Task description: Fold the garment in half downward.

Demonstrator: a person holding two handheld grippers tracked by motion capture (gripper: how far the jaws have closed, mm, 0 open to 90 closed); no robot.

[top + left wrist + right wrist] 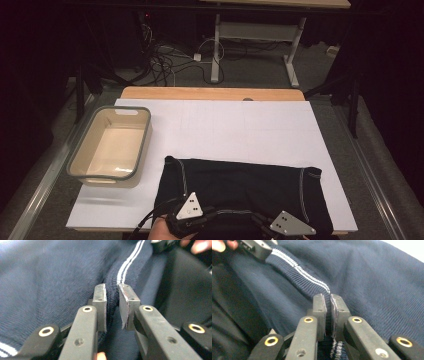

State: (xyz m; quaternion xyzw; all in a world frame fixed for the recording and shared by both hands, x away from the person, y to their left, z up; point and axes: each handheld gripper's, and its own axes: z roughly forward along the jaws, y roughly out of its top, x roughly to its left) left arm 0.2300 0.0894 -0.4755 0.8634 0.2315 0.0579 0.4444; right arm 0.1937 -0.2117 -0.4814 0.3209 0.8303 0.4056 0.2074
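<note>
A dark navy sweater (240, 185) lies spread on the white sheet near the table's front edge. Its ribbed band with two white stripes (127, 267) runs between both grippers. My left gripper (207, 216) sits at the sweater's near left, and its jaws (111, 293) are closed on that band. The right gripper (265, 222) sits a little to the right, also shut (329, 302) on the striped band (297, 267). Each gripper view shows the other gripper holding the band farther along, at top left (254, 247) and top right (162, 243).
A translucent plastic bin with a grey rim (82, 150) stands empty at the left of the table. The white sheet (240, 125) stretches bare behind the sweater. A desk frame and cables lie on the floor beyond the far edge.
</note>
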